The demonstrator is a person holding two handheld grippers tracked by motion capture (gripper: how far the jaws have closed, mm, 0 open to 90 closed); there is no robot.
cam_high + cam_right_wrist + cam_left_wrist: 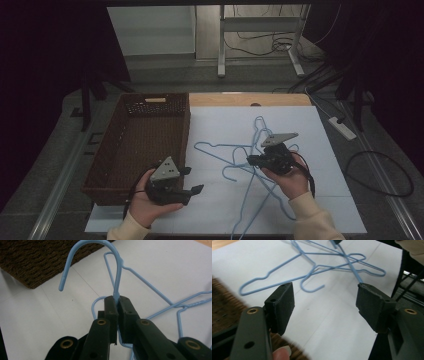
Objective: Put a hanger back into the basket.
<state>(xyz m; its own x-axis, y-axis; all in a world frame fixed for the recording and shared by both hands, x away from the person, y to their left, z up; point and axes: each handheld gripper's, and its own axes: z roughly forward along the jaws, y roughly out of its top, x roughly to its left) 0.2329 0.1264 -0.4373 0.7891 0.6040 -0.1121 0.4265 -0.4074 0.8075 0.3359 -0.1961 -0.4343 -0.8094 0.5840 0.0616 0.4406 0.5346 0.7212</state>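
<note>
Nearest the person, two hands in cream sleeves are each holding one gripper over a white sheet (220,210) that is covering the table. The left gripper (196,189) is hovering beside the near right corner of the basket, its two jaws standing wide apart with nothing between them; in the left gripper view its padded fingers (283,305) are framing bare sheet, with the hangers lying beyond. A little farther in, the right gripper (250,160) is pinching the neck of one blue wire hanger (117,277) just below its hook, jaws pressed together on the wire, and the hook is curving up and away toward the basket in the right gripper view. That hanger is lying tangled in a loose pile of blue wire hangers (235,162) in the middle of the sheet; at least three are overlapping, though the exact count is hard to tell. To the left, one brown woven basket (137,142) is sitting against the sheet's edge, running from near the left hand to the far side of the table.
</note>
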